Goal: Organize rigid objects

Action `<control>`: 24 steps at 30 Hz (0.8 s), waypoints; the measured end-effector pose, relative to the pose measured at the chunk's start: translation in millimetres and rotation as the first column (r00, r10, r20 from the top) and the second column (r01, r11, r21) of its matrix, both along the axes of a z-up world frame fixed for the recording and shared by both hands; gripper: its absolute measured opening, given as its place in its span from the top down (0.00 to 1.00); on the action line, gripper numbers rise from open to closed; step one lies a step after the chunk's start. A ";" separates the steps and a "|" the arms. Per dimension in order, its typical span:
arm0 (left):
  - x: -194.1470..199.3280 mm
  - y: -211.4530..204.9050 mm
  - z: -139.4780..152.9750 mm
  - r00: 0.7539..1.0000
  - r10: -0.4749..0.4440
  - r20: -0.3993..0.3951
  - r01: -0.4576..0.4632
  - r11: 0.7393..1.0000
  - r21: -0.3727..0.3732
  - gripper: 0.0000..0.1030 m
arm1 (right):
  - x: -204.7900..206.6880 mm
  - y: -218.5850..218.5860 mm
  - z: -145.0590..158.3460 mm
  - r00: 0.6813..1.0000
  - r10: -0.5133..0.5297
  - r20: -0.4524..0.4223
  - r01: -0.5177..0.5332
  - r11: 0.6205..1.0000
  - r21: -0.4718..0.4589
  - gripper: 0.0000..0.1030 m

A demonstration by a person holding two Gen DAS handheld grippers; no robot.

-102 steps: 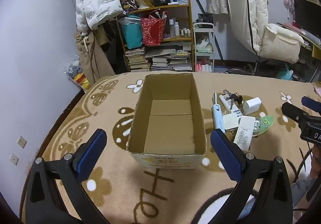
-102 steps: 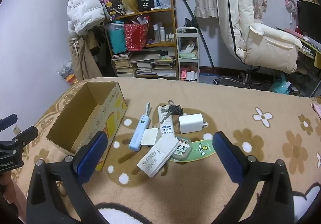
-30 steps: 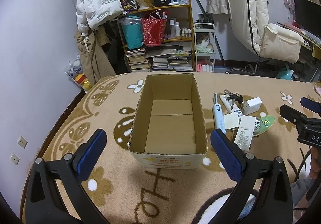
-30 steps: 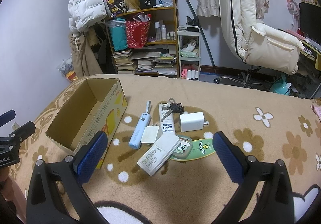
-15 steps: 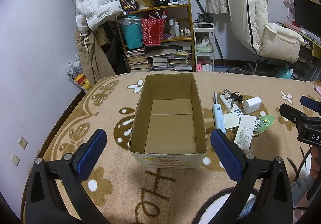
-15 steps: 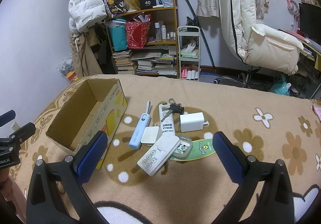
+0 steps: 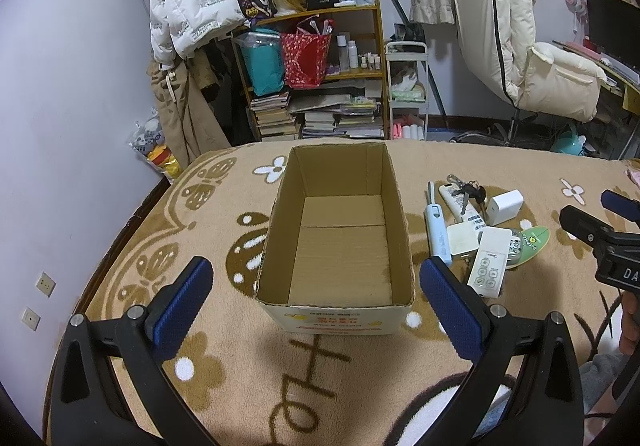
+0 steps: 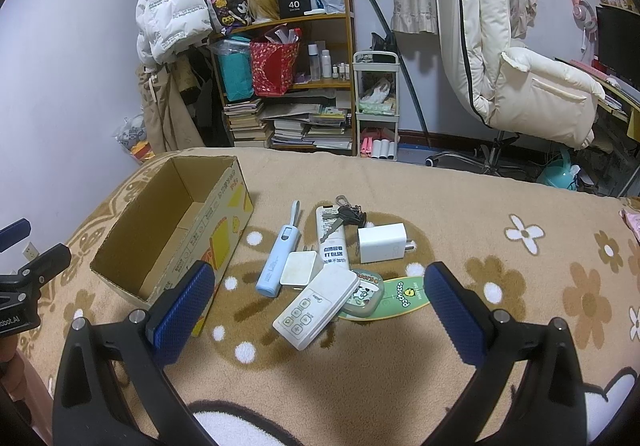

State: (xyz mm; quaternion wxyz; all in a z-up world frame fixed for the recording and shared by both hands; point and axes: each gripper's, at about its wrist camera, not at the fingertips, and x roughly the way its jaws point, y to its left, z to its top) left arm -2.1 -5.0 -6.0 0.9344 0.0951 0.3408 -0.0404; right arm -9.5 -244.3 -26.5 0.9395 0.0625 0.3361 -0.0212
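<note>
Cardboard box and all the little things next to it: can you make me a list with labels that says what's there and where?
box: cardboard box, open top, nothing inside
pile: on the blanket, beside the box
nearest item: white remote with four buttons
others: blue stick-shaped gadget, long remote with keys on top, white charger, small white square, round tin on a green card
left tool: open, holding nothing, facing the box
right tool: open, holding nothing, facing the pile

Open cardboard box [image 7: 280,246] beside clustered gadgets [image 8: 316,306]
</note>
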 end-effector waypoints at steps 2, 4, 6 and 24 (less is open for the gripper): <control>2.9 -0.5 -1.0 1.000 -0.002 -0.003 0.002 1.000 0.001 0.01 | 0.3 0.2 -0.4 1.000 0.000 -0.004 0.000 1.000 -0.003 0.00; 7.0 0.3 1.0 1.000 -0.008 -0.002 0.008 1.000 -0.002 0.01 | -0.8 1.5 -13.6 1.000 -0.001 -0.010 0.001 1.000 -0.007 0.00; 10.6 0.3 1.0 1.000 -0.010 -0.009 0.010 1.000 -0.008 0.01 | 3.4 4.6 -20.8 1.000 0.001 -0.022 -0.001 1.000 -0.010 0.00; 86.3 28.8 -14.8 0.992 0.014 -0.125 -0.020 0.999 -0.043 0.01 | 47.0 7.5 -32.1 0.997 -0.011 -0.080 0.007 0.999 -0.050 0.00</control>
